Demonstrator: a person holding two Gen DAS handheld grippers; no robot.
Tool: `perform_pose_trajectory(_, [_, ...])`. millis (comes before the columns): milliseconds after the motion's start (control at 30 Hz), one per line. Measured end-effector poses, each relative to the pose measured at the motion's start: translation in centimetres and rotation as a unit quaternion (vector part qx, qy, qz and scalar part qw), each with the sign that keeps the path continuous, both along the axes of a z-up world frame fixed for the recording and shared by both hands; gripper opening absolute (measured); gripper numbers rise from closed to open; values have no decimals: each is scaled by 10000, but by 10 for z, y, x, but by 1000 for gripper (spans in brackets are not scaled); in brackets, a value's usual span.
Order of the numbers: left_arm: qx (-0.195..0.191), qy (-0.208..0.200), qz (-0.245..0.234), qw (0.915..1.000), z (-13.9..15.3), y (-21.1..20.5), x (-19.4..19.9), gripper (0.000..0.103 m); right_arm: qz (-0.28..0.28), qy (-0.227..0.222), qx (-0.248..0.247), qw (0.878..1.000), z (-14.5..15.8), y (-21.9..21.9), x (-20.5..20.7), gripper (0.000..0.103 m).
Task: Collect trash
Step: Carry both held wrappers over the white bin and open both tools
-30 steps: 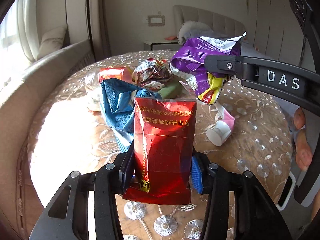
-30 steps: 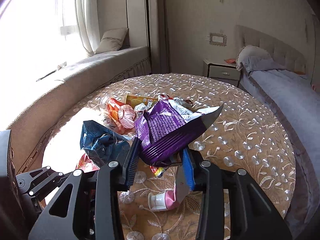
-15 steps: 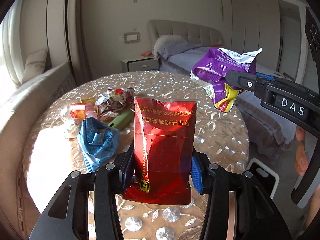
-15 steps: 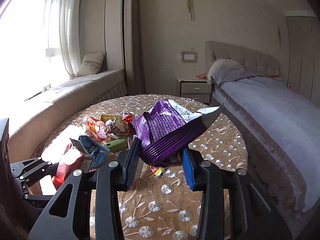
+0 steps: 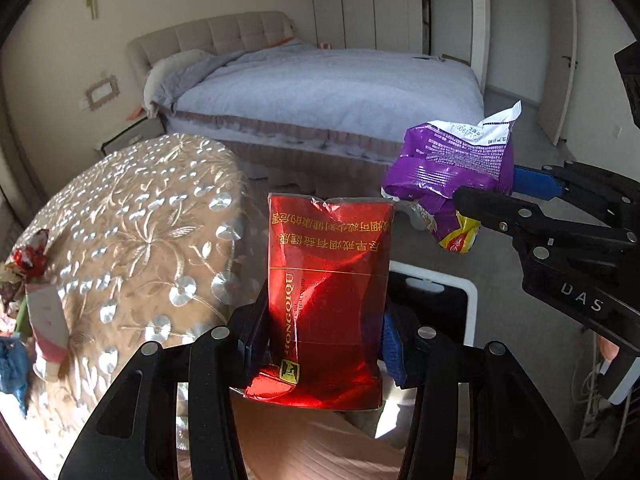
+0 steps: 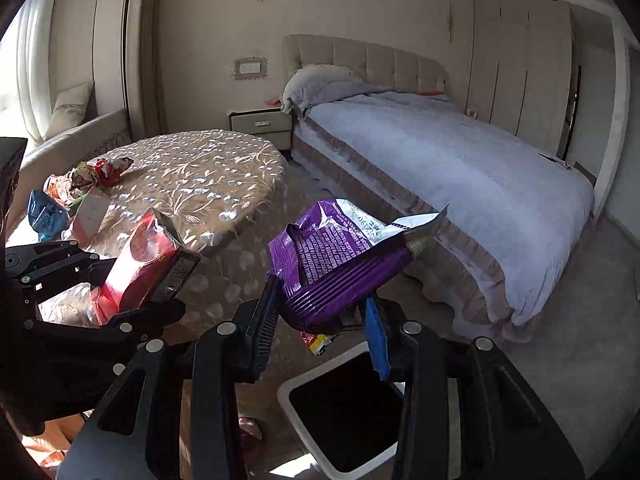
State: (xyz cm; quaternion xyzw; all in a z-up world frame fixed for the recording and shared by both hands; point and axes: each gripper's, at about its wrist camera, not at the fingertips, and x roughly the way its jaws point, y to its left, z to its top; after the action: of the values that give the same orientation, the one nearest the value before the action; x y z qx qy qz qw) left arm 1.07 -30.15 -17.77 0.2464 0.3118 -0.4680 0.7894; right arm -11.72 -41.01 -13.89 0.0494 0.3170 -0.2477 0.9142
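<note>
Two grippers each clamp a piece of trash beside a round table (image 6: 208, 184). Left gripper (image 5: 324, 328) grasps a red packet (image 5: 328, 280); right gripper (image 6: 320, 320) grasps a purple wrapper (image 6: 336, 264). Both hang above a white-rimmed bin (image 6: 292, 400) on the floor.

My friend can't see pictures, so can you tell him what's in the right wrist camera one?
The right gripper pinches a crumpled purple snack bag above an open white bin on the floor. At left, the left gripper holds a red packet. Behind, more wrappers lie on a round table beside a bed.
</note>
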Motion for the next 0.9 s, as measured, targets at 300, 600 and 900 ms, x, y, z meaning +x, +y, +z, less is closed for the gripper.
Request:
perform_pose_trajectory(300, [1370, 904, -924, 9821, -116, -102, -15, 47, -390, 1050, 626, 9917, -102, -65, -12, 41])
perform_pose_trajectory(600, [2206, 1521, -1252, 9553, -191, -145, -16, 97, -246, 1628, 1201, 9790, -174, -94, -19, 53])
perform_pose_trajectory(900, [2306, 1362, -1342, 9541, -209, -146, -17, 98, -461, 1761, 1036, 9778, -185, -105, -30, 98])
